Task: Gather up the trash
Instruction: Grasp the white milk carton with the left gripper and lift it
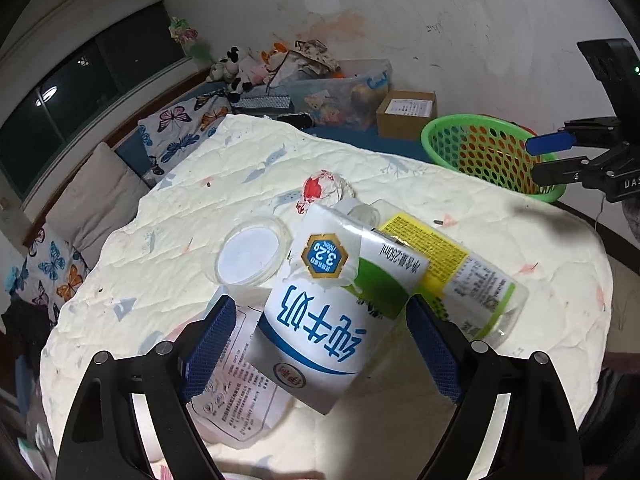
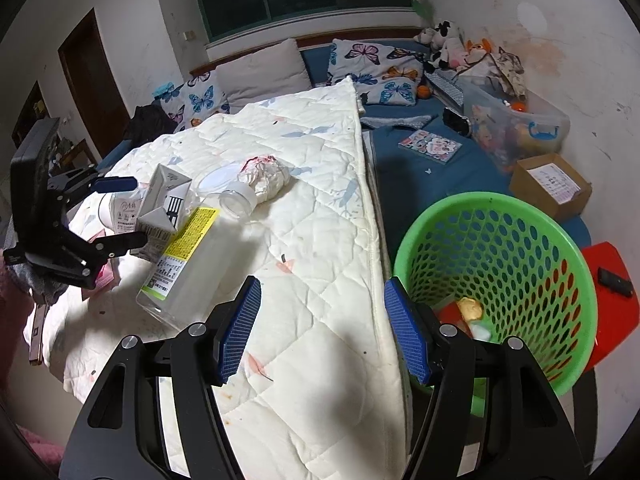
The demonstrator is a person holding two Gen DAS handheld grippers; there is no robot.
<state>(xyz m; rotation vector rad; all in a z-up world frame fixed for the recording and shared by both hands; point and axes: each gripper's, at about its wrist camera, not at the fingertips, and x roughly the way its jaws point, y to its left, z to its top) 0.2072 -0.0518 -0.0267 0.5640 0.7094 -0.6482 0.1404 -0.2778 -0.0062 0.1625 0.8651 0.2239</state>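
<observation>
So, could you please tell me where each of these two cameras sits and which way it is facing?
Left wrist: on the left claw, looking down at the white milk carton standing between its open pads; the right claw shows at far right.
Right wrist: on the right claw, open and empty over the cream quilted cover beside the green perforated plastic basket; the left claw shows at left.
Shared: carton, clear yellow-labelled bottle, basket, quilt.

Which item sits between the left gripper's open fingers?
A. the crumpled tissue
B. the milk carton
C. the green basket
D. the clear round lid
B: in the left wrist view the milk carton lies between the spread fingers of the left gripper, whose pads do not press on it.
</observation>
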